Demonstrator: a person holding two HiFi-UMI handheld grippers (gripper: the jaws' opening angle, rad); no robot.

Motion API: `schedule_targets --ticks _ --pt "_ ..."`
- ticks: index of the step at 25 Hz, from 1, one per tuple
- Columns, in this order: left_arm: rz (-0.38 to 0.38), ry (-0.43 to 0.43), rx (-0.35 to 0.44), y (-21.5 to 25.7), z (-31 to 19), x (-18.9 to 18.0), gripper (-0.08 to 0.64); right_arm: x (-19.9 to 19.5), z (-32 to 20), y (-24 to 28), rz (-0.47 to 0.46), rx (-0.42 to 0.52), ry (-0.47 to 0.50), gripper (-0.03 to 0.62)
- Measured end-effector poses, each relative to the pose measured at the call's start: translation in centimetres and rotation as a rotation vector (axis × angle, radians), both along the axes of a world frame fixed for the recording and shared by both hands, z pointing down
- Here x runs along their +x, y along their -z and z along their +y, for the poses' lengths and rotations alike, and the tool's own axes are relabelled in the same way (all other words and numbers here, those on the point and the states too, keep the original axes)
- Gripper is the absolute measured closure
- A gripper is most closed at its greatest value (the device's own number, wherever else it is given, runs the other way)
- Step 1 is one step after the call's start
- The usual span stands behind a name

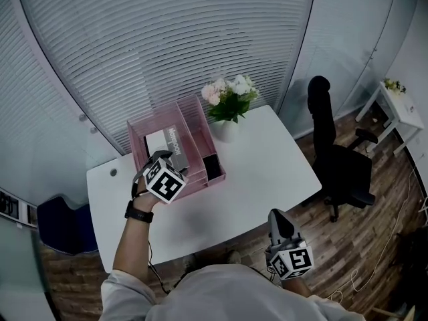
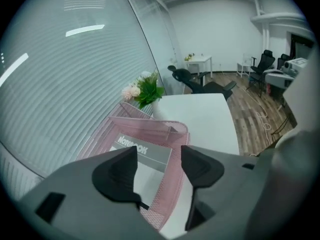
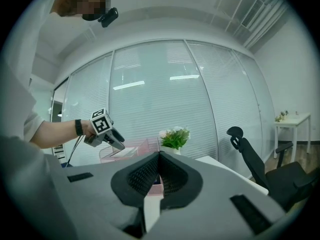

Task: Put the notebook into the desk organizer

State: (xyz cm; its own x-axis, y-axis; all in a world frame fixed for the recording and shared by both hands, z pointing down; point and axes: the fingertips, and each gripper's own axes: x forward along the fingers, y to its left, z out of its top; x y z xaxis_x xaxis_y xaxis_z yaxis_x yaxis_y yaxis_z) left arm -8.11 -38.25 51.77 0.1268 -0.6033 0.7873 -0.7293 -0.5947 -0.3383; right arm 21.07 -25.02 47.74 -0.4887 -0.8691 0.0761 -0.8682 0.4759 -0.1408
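Observation:
A grey and white notebook (image 1: 166,141) lies inside the left compartment of the pink mesh desk organizer (image 1: 200,127) on the white desk (image 1: 267,159). My left gripper (image 1: 162,158) hangs just above the organizer's near edge, tilted down. In the left gripper view its jaws (image 2: 159,169) stand open with nothing between them, and the notebook (image 2: 145,154) lies below them in the organizer (image 2: 165,129). My right gripper (image 1: 275,215) stays off the desk's near edge, held level. Its jaws (image 3: 159,176) are shut and empty.
A white vase of flowers (image 1: 231,99) stands behind the organizer's right end. A black office chair (image 1: 338,159) sits right of the desk, with a small white side table (image 1: 398,109) beyond. Blinds cover the curved glass wall behind.

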Motion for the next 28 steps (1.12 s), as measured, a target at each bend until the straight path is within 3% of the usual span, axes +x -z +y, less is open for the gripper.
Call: schedule_targets --ticks 4,12,18,21,28 --pt "0.178 -0.01 0.129 3.8 2.5 -0.4 0.321 -1.3 -0.3 0.9 0.0 0.024 0.022 0.579" --pt "0.433 0.025 0.355 9.9 9.1 -2.9 0.428 -4.4 0.0 2.5 0.007 0.056 0.06 0.58" --pt "0.52 0.095 0.496 11.0 13.7 -5.2 0.539 -6.3 0.3 3.5 0.02 0.074 0.075 0.58" --pt "0.57 0.13 0.549 11.0 15.7 -6.3 0.551 -7.4 0.5 4.0 0.028 0.08 0.073 0.58" --pt "0.69 0.209 0.564 9.1 18.4 -8.2 0.551 -9.8 0.9 3.8 0.052 0.075 0.083 0.58"
